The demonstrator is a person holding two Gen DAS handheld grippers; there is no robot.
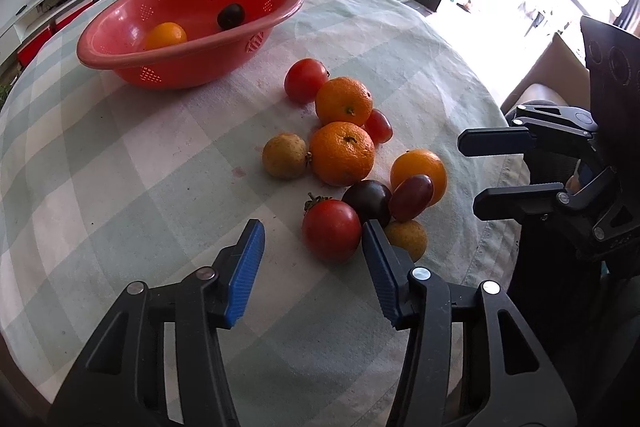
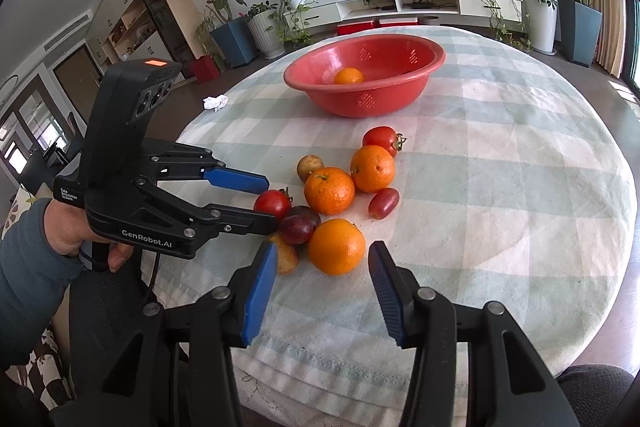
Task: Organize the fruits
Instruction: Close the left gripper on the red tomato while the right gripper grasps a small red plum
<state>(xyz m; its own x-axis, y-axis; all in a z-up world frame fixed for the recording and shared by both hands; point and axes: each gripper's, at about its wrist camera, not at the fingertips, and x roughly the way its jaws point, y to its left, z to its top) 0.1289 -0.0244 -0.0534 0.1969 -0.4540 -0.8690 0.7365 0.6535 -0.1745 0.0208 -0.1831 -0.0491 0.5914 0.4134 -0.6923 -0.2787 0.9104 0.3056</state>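
Observation:
A red colander bowl (image 1: 256, 15) (image 2: 420, 83) at the far side of the table holds an orange (image 1: 165, 35) (image 2: 349, 75) and a dark plum (image 1: 231, 15). Several loose fruits lie in a cluster on the cloth: tomatoes (image 1: 331, 229) (image 2: 273, 203), oranges (image 1: 342, 153) (image 2: 337, 246), grapes (image 1: 411, 197), a dark plum (image 1: 367, 201) and brownish fruits (image 1: 285, 156). My left gripper (image 1: 312, 231) (image 2: 268, 201) is open, its fingers either side of the near tomato. My right gripper (image 2: 323, 253) (image 1: 468, 173) is open and empty, just before the nearest orange.
The round table has a green-and-white checked cloth (image 1: 140, 167) (image 2: 500, 187). A crumpled white tissue (image 2: 215, 102) lies at its far left edge. A chair back shows by the table edge (image 1: 540, 95). Plants and a TV shelf stand behind.

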